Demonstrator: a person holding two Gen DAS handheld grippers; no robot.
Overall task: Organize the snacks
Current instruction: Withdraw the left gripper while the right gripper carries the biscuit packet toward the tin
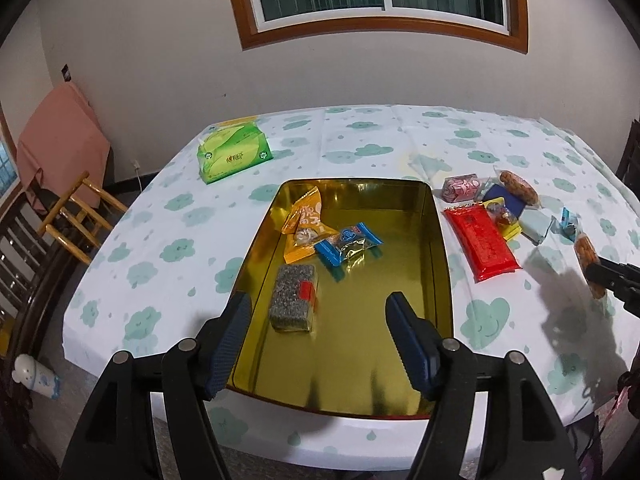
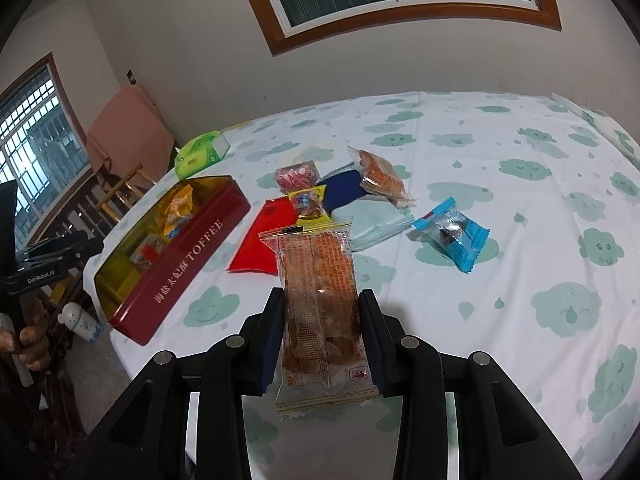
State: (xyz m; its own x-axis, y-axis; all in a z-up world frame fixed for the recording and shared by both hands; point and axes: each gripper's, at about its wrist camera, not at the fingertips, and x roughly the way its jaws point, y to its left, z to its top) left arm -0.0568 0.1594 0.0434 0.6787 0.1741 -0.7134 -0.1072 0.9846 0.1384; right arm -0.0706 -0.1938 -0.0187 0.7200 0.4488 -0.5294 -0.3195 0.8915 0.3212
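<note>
My left gripper (image 1: 318,312) is hanging released above the toffee tin (image 1: 442,248) holding 3 snacks, while my right gripper (image 2: 322,330) is grasping a clear-wrapped biscuit pack (image 2: 320,280) above the table.

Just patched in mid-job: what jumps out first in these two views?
The gold-lined toffee tin sits mid-table with three snacks inside, the grey bar nearest the open, empty left gripper. The right gripper is shut on an orange cracker pack, lifted above the table. More packets, led by a red pouch, lie right of the tin.
</note>
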